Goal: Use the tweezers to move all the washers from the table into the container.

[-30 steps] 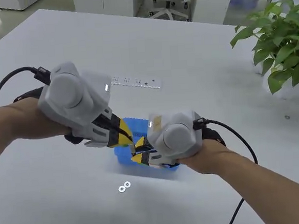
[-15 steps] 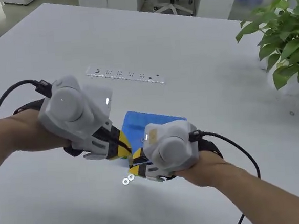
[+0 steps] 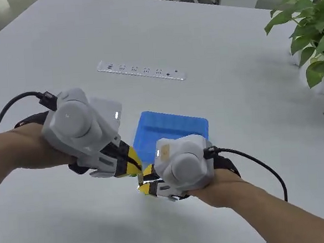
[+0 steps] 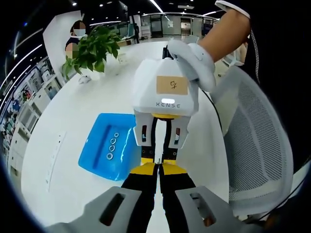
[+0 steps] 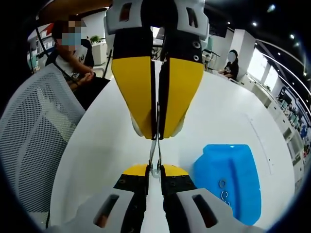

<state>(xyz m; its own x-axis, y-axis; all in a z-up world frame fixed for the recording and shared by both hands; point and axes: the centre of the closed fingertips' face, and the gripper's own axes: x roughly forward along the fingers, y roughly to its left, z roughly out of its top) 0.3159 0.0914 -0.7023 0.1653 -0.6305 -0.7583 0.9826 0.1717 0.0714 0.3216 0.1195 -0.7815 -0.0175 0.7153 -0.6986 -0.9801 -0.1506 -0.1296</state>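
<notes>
A: Reading any markings?
B: The right gripper's [image 5: 155, 171] white shell is showing "XENSE" print [image 4: 167, 104]. The handwriting on its tan sticker [image 4: 172, 85] is unclear.
A: Jaws?
B: They are meeting tip to tip. The left gripper [image 5: 156, 132] and the right are each pinching the thin metal tweezers [image 5: 155, 153]. Round washers [image 4: 112, 145] are lying in the blue container [image 5: 233, 160].

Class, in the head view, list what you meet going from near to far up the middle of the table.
The right gripper → blue container → white power strip.
</notes>
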